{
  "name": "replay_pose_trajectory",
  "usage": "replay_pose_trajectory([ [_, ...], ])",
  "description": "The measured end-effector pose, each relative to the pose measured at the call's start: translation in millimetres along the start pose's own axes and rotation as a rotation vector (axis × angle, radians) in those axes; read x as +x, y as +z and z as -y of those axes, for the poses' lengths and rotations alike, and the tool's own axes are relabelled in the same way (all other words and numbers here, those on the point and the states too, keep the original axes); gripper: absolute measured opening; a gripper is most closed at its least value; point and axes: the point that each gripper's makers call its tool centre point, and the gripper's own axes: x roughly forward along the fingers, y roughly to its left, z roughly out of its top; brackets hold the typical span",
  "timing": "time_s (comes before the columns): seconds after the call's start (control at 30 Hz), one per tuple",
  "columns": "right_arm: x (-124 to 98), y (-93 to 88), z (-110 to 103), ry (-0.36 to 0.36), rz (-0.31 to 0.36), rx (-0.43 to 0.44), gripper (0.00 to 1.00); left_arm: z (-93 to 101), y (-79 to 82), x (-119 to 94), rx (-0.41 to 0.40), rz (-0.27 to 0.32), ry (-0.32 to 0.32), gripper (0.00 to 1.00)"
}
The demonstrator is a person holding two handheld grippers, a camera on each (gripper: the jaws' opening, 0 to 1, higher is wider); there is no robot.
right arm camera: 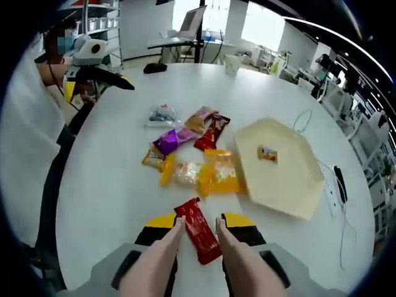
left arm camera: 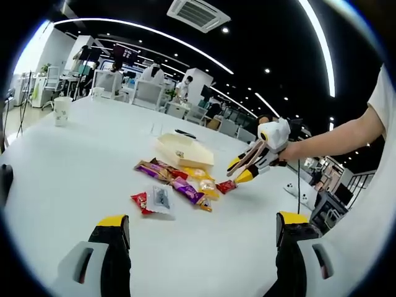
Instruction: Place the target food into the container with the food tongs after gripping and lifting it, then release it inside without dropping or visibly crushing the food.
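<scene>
In the right gripper view, the right gripper (right arm camera: pixel 199 224) carries a pair of tan food tongs (right arm camera: pixel 197 250), one arm along each jaw, and the tong tips stand on either side of a red snack packet (right arm camera: pixel 199 239) lying flat on the white table (right arm camera: pixel 105 185). The tong arms touch or nearly touch the packet's long edges; whether they actually clamp it cannot be told, and the packet appears to rest on the table surface. Ahead of the jaws lies a cluster of wrapped snacks: a yellow packet (right arm camera: pixel 221 173) nearest, then a purple packet (right arm camera: pixel 173 140), and a clear packet (right arm camera: pixel 162 116) farthest out. Ahead and to the right of the jaws sits the cream hexagonal container (right arm camera: pixel 291 185), which holds one small orange candy (right arm camera: pixel 267 153). The left gripper (right arm camera: pixel 99 74) appears far ahead at the left, above the table edge. In the left gripper view, the left gripper (left arm camera: pixel 201 232) has its jaws spread wide apart with nothing between them. The snack cluster and the container (left arm camera: pixel 184 150) lie ahead of these jaws, and the right gripper (left arm camera: pixel 242 170) enters from the right with the tongs (left arm camera: pixel 247 162) lowered at the red snack packet (left arm camera: pixel 226 185). A paper cup (left arm camera: pixel 62 111) stands well ahead to the left.
</scene>
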Motion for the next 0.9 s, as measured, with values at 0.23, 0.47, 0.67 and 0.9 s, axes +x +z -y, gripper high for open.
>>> replay_pose_trajectory([
  [0.23, 5, -10.4, 0, 0.012, -0.028, 0.002, 0.26, 6.1, 3.8, 3, -0.006, 0.018, -0.007, 0.99],
  [0.47, 6, -20.8, -8, 0.025, -0.063, -0.007, 0.27, 26.0, -0.2, 6, 0.068, -0.015, -0.054, 0.99],
  [0.67, 4, -14.6, -6, 0.008, -0.038, 0.011, 0.27, 25.2, 0.8, 9, 0.055, -0.015, -0.057, 0.99],
  [0.9, 5, -19.5, -3, -0.002, -0.054, 0.011, 0.27, 26.8, 8.6, 8, 0.120, -0.014, -0.055, 0.99],
])
